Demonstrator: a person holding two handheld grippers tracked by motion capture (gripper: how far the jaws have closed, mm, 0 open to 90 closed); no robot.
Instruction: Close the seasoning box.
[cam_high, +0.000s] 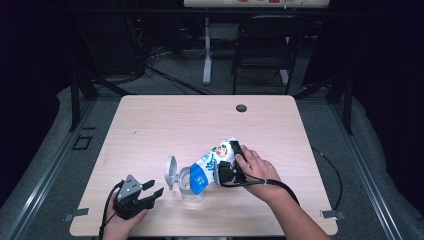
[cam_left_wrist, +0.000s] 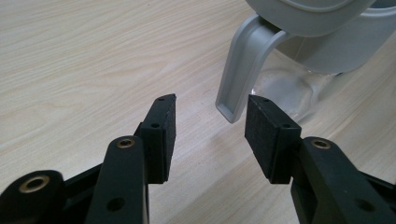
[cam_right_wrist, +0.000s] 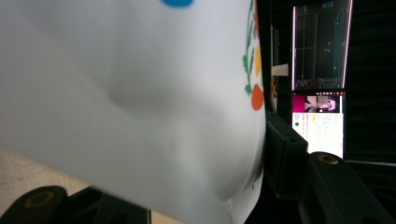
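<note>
Pouch (cam_high: 216, 159) first: your right gripper (cam_high: 229, 171) has it clamped across the body, tipped mouth-down toward the clear container (cam_high: 190, 186) near the front edge of the table (cam_high: 150, 125). In the right gripper view the white film (cam_right_wrist: 130, 102) bulges and dents between the jaws, so I judge it a soft, flexible bag that gives under pressure and shifts its weight as the contents slide. Squeeze harder and you probably crush it or force the contents out in a rush; loosen too much and the smooth printed film may slip. The mid-body hold you have looks sensible to me, since it leaves the blue end (cam_high: 198, 179) free over the opening.

Your left gripper (cam_high: 150, 192) sits on the table just beside the container with its jaws apart and nothing between them. The left gripper view shows the grey hinged lid (cam_left_wrist: 322, 18) standing open and its tab (cam_left_wrist: 238, 74) hanging close ahead of the pads (cam_left_wrist: 164, 135).

The container looks like thin, rigid, light plastic, likely to skid or tip if the pouch nudges it. If you want to steady it, I would take it low on the clear wall (cam_left_wrist: 285, 88) rather than by the tab, which probably flexes at its hinge. How full either thing is cannot be told.
</note>
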